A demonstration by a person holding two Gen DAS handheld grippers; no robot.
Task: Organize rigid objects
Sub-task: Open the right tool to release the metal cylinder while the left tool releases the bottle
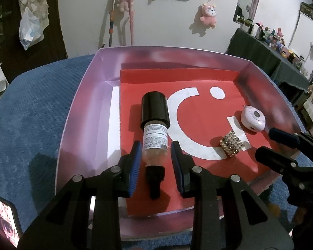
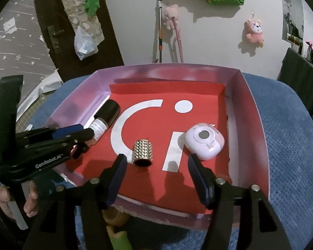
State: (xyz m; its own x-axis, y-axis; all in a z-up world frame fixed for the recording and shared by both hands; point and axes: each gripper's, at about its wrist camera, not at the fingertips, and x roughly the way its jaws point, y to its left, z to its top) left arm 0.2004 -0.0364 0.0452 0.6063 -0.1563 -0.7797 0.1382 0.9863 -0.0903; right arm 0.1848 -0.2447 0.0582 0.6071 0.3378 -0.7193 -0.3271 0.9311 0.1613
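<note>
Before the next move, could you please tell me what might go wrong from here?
1. The bottle, gripped by the left gripper low on its body, is long and cap-heavy; it may pivot or slip.
2. The studded cylinder lies on its side just ahead of the open right gripper; a nudge could roll it.

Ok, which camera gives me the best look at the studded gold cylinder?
Right wrist: the studded gold cylinder lies unobstructed ahead of the open right gripper. Left wrist shows it smaller, off to the right.

Black gripper (image 2: 156,179) w/ blue pads (image 2: 200,184)
</note>
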